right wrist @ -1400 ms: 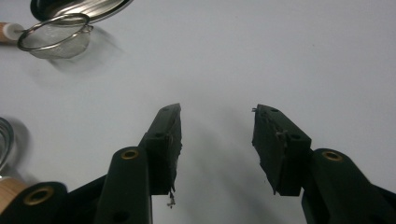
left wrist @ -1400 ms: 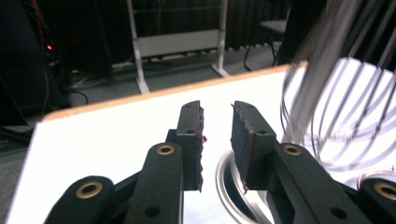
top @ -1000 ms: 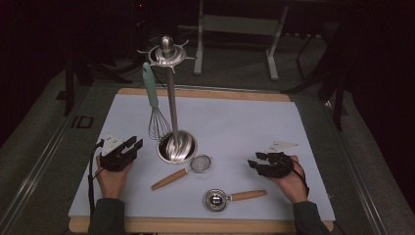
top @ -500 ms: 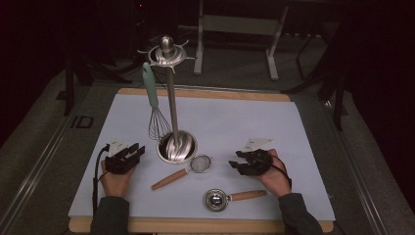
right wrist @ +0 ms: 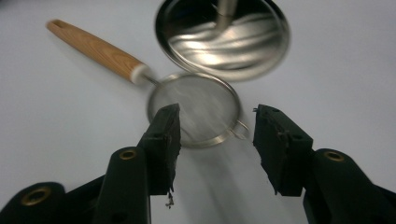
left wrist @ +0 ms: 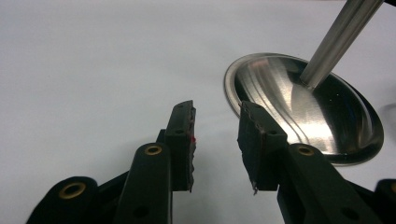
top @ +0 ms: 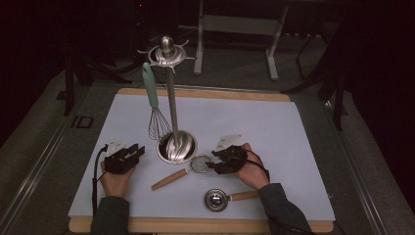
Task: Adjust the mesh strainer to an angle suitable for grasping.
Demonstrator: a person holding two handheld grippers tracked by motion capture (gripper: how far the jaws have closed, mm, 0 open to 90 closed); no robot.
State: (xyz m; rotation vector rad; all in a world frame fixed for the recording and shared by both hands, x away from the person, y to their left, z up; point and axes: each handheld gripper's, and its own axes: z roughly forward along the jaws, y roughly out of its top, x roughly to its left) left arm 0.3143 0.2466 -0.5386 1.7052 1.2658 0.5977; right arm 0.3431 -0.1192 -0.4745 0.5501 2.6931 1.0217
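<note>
A small mesh strainer (top: 198, 163) with a wooden handle (top: 169, 180) lies on the white mat, just in front of the steel stand's round base (top: 177, 146). My right gripper (top: 212, 165) is open at the strainer's right rim. In the right gripper view the strainer (right wrist: 194, 109) lies just ahead of the right gripper (right wrist: 217, 114), its small rim loop between the jaws and touching neither. My left gripper (top: 136, 151) rests left of the base. Its jaws have just been opening, and the left gripper (left wrist: 217, 112) has nothing between them. A teal-handled whisk (top: 155, 117) hangs from the stand.
A steel measuring cup (top: 215, 199) with a wooden handle lies near the mat's front edge (top: 195, 224), close to the right forearm. The stand's pole (top: 171, 103) rises to a hook ring (top: 167, 53). Dark floor and metal frame legs (top: 235, 39) lie beyond the table.
The right hand has slid left across the mat, from the right side up to the strainer. The left hand has stayed in place, its jaws a little wider.
</note>
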